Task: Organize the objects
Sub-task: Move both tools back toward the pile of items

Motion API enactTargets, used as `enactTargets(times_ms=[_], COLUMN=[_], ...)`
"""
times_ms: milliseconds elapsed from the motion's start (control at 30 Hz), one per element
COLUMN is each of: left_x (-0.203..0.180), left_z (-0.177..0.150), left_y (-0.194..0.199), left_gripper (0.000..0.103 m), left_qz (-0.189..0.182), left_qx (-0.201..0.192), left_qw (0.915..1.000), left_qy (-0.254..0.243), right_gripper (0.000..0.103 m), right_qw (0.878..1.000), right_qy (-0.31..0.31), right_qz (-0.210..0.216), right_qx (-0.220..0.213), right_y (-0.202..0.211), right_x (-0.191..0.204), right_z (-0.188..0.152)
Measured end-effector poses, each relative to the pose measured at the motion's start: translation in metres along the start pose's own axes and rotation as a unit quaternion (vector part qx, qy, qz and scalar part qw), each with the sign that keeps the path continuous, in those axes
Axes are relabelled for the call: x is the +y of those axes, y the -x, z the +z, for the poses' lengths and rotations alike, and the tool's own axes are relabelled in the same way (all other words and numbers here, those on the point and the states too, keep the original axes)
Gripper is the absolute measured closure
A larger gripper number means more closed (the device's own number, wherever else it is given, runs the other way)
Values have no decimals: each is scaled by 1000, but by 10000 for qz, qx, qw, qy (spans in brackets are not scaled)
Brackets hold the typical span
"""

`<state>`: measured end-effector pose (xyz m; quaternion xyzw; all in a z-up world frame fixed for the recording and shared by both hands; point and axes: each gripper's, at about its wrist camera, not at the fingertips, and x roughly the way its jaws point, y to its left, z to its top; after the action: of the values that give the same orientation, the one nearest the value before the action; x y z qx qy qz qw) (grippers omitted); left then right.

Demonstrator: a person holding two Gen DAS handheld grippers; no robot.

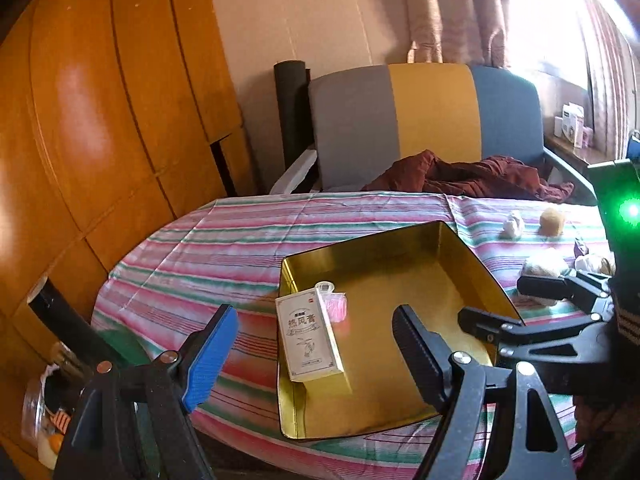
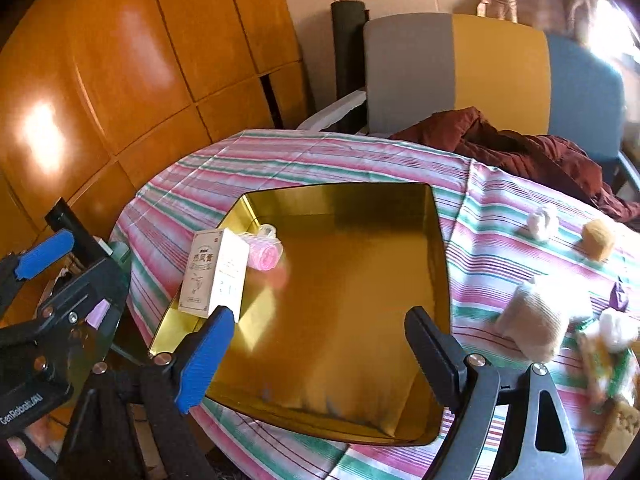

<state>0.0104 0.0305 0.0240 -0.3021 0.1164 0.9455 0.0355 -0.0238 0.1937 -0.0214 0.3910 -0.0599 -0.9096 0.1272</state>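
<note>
A gold tin tray (image 1: 376, 368) (image 2: 344, 280) lies on the striped tablecloth. In its left corner a white box (image 1: 310, 334) (image 2: 214, 276) leans on the wall, beside a pink roll (image 1: 337, 307) (image 2: 266, 254) and a small clear cap (image 1: 325, 288). My left gripper (image 1: 316, 356) (image 2: 60, 280) hovers open over the tray's near left edge, nothing between its pads. My right gripper (image 2: 320, 358) (image 1: 516, 304) hangs open above the tray's near side, also empty. Loose on the cloth to the right are a white lump (image 2: 542, 222), a tan cube (image 2: 598, 238) and a beige roll (image 2: 536, 320).
A chair (image 1: 424, 116) with a grey, yellow and blue back stands behind the table, a maroon garment (image 1: 472, 176) on it. An orange wooden cabinet (image 1: 100, 120) fills the left. A jar (image 1: 40, 412) sits low left. More packets (image 2: 608, 344) crowd the table's right edge.
</note>
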Motion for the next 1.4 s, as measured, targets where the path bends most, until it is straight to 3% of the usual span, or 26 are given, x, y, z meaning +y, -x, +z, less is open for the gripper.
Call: enactTargets(times_ms=[467,933,1067,1233,1400], left_x=[-38,-80,-102,-146,-191], left_z=[7,20,29,42,49], left_y=[4,-23,-35,-49,-70], left_gripper=[22,22,23,23,23], left_qz=[-195,-898,-1359,-2118,-2509], left_qx=[-47,275,377,520,735], left_qw=[9984,9924,9855,9689,9545], left_qy=[-519,-800,-940,-1171,-1437], right_gripper=[15,14,14,14,13], right_qw=[9957,9806,9734,9635,9520], right_qy=[-788,-1584,-1820,-2060,-2285], right_qz=[-421,-1114,-1360,-1684,-2004], right_qx=[-226,-295,-305,-316,-357], right_y=[24,53,65,83,107], right_x=[-71,-154,-178,-205,-231], right_z=[-14,-42,-52,-67,-83])
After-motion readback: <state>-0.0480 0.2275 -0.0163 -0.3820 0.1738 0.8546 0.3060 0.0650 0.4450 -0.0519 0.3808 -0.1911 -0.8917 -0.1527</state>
